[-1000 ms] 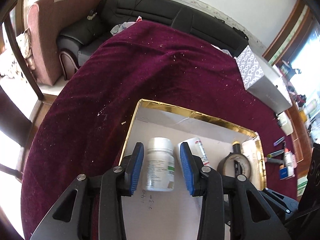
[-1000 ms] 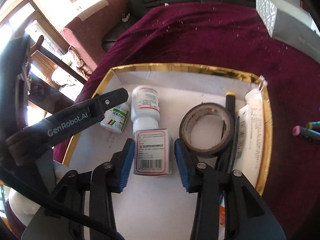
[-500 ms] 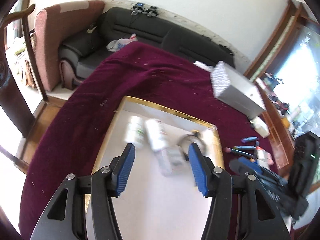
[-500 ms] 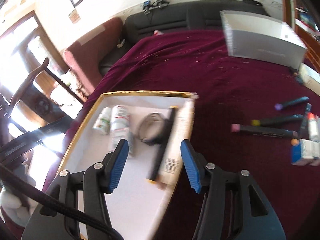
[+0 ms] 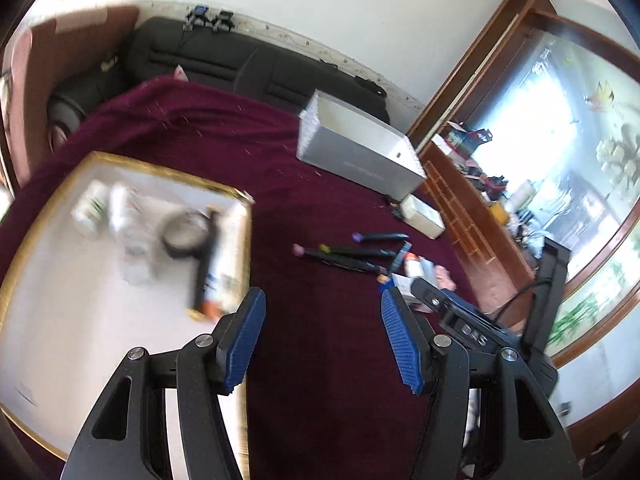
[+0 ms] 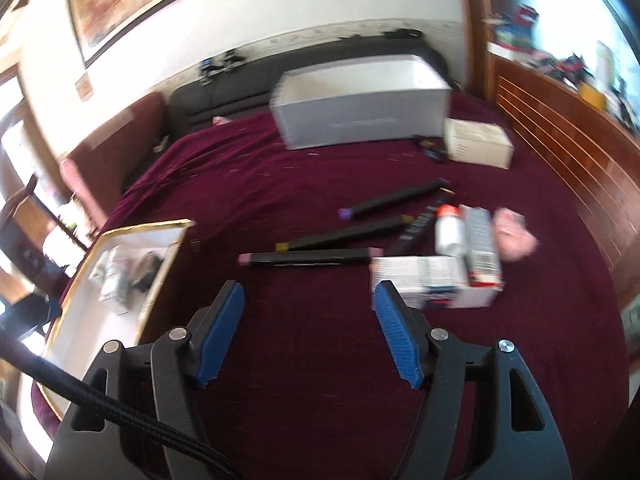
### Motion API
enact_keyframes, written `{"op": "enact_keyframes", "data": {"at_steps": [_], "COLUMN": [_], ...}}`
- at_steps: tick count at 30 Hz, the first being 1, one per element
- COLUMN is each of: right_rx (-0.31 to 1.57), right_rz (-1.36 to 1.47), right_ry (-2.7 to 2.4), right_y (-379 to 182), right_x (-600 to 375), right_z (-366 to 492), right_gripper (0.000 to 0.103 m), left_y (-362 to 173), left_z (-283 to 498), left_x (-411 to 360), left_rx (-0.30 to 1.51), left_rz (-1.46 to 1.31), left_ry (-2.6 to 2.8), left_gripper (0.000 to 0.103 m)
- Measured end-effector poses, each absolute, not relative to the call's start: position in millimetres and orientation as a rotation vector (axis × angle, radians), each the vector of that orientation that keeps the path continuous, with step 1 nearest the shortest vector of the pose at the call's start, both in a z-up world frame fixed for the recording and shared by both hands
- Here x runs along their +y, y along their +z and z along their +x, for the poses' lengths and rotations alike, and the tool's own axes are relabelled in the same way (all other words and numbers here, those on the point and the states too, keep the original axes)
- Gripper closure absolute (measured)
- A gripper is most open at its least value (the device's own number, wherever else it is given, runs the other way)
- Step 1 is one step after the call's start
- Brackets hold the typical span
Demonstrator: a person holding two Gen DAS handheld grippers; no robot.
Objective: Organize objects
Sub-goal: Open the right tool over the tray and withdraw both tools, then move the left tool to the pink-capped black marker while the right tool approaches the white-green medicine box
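Observation:
A gold-rimmed white tray (image 5: pixel 52 320) lies on the maroon cloth at the left and holds pill bottles (image 5: pixel 90 206), a tape roll (image 5: pixel 182 230) and a tube (image 5: pixel 228 264). It also shows in the right wrist view (image 6: pixel 96 320). Three black markers (image 6: pixel 308 258) lie on the cloth with a white bottle (image 6: pixel 450 230) and small boxes (image 6: pixel 424 282) to their right. My left gripper (image 5: pixel 322 338) is open and empty above the cloth right of the tray. My right gripper (image 6: pixel 308 328) is open and empty just short of the markers.
A long grey box (image 6: pixel 360 118) and a small white box (image 6: pixel 478 144) stand at the far side. A pink object (image 6: pixel 516 238) lies by the small boxes. A black sofa (image 5: pixel 240 68) is behind the table, wooden cabinets (image 6: pixel 560 148) to the right.
Both grippers let go of the items in the tray, opened wide, rose and swung right. The views now face the markers and boxes on the cloth.

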State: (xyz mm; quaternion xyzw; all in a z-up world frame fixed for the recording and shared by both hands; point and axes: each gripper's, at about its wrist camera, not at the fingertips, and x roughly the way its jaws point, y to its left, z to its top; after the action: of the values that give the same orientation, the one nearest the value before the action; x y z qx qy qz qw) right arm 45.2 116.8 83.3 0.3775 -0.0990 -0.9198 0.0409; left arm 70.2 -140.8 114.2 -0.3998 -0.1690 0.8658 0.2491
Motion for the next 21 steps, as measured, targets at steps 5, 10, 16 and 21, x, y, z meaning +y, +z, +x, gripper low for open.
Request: {"op": "enact_keyframes", "data": {"at_steps": [5,10,16,21], "right_rx": [-0.376,-0.43,-0.469,-0.571], "right_rz": [1.214,1.219,1.261,1.266], "right_ry": [-2.863,-2.892,-2.903,-2.858], "right_y": [69,65,62,59], "right_x": [157,189,211,215], "right_z": [45,52,47,25], "right_gripper": [0.036,0.036,0.036,0.036], "left_y": [90,73,50,33], "left_z": [80,83,66,52], "left_x": [-90,-61,-39,-34], "left_rx": [-0.332,-0.232,-0.244,-0.277], "left_rz": [-1.163,-1.196,-1.212,-1.253], "left_ry": [2.308,2.292,2.329,2.343], "left_gripper": [0.049,0.049,0.049,0.049]}}
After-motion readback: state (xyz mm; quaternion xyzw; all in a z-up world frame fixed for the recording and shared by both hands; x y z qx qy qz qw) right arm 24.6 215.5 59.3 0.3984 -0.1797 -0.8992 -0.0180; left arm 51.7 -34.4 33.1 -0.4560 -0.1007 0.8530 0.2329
